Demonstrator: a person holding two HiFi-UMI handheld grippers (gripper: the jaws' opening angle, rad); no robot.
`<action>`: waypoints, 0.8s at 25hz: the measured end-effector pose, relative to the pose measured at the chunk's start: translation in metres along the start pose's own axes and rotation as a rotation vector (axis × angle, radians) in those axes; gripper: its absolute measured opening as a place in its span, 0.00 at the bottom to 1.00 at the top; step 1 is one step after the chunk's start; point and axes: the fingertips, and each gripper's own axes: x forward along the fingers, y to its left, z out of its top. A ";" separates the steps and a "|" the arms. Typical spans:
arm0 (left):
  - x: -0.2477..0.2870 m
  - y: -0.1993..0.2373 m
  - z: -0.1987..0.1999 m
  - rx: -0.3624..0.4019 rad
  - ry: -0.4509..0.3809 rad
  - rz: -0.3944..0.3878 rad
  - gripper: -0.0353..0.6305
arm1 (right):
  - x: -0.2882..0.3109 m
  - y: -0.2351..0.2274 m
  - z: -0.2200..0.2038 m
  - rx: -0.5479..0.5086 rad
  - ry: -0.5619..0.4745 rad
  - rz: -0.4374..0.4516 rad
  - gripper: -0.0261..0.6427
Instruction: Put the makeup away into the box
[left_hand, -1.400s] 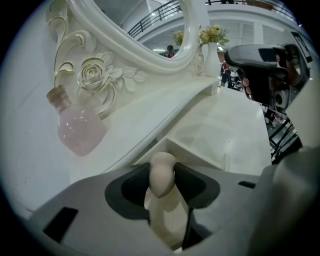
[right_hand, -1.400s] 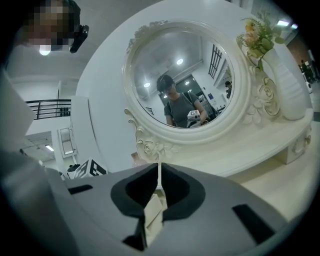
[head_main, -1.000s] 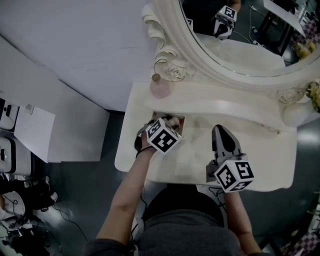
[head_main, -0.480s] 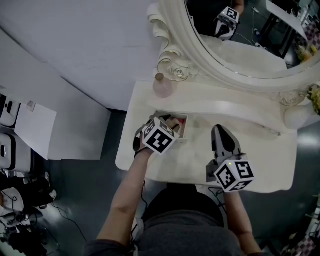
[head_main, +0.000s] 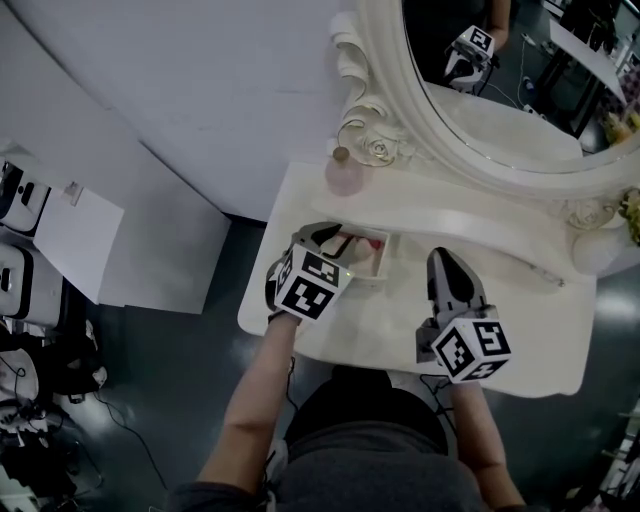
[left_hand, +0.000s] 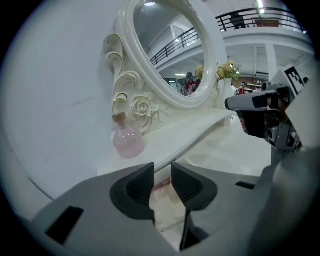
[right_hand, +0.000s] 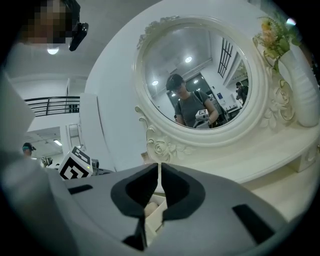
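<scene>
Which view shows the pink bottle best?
The left gripper view: the pink bottle stands large and unobstructed there. The head view shows it small, from above; in the right gripper view I cannot find it.

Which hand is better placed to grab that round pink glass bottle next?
Likely left. The left gripper, jaws just narrowed but empty, hangs over the open box with the round pink glass bottle straight ahead; the right gripper sits farther along the white table.

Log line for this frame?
left gripper: above box, fingers just been closing, nothing between them | right gripper: shut, empty, above vanity top
</scene>
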 end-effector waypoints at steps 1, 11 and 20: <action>-0.005 0.003 0.001 -0.012 -0.017 0.012 0.21 | 0.001 0.002 0.002 -0.007 -0.002 0.006 0.08; -0.048 0.026 0.008 -0.133 -0.176 0.117 0.12 | 0.006 0.024 0.011 -0.050 -0.014 0.056 0.06; -0.085 0.046 -0.002 -0.238 -0.299 0.219 0.06 | 0.009 0.039 0.010 -0.080 -0.003 0.095 0.05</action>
